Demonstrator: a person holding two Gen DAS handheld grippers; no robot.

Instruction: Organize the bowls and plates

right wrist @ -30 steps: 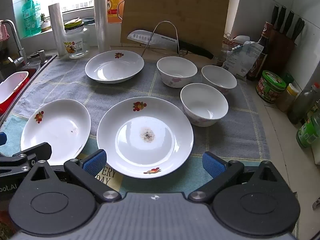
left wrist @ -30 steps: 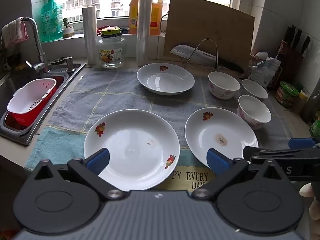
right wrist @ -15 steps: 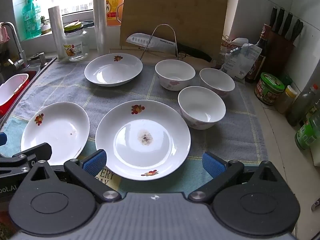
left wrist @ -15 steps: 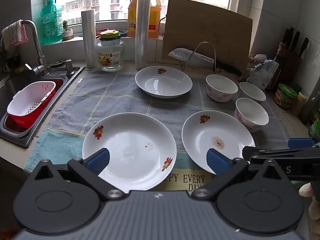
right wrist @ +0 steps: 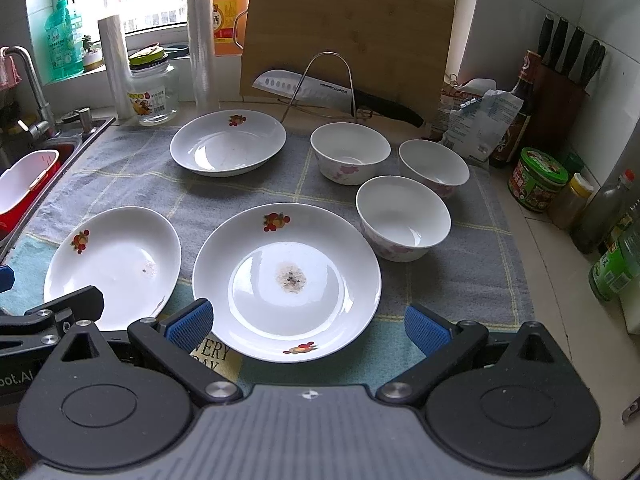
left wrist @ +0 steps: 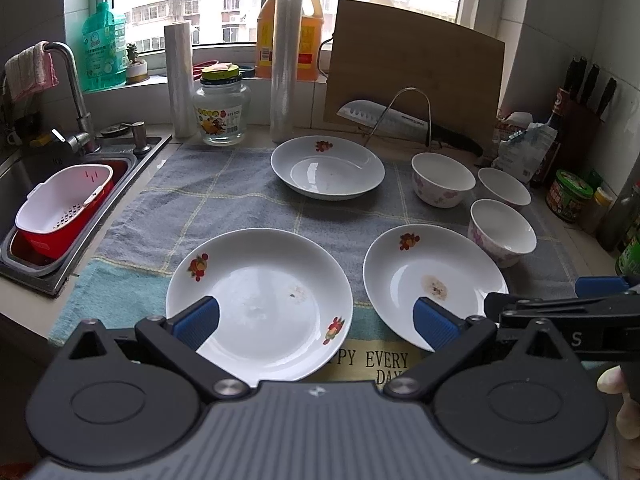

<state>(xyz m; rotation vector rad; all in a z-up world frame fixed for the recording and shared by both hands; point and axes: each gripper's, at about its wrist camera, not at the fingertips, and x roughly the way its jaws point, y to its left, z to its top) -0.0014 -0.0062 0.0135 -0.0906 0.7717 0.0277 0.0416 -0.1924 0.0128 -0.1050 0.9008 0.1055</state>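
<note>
Both claws hang spread wide over the near edge of the tabletop, neither pinching anything. The left claw has its blue pads apart over the near-left plate; the right claw has its pads apart over the near rim of the stained plate. From the left wrist view the right claw shows side-on at the right edge, beside the stained plate, with part of a hand behind it.

Three plates and three bowls sit apart on a grey and teal cloth. The near-left plate lies just beside the stained plate, not touching, and carries a small dark speck. The stained plate has a brown patch in its middle. The far plate sits well back, near a jar and two plastic rolls.

The bowls cluster at the right: the near bowl just beyond the stained plate's right rim, the back-left bowl and the back-right bowl behind it, all upright and empty.

A cutting board leans on the wall, a knife in a wire rack before it. A sink at left holds a white and red basket
</note>
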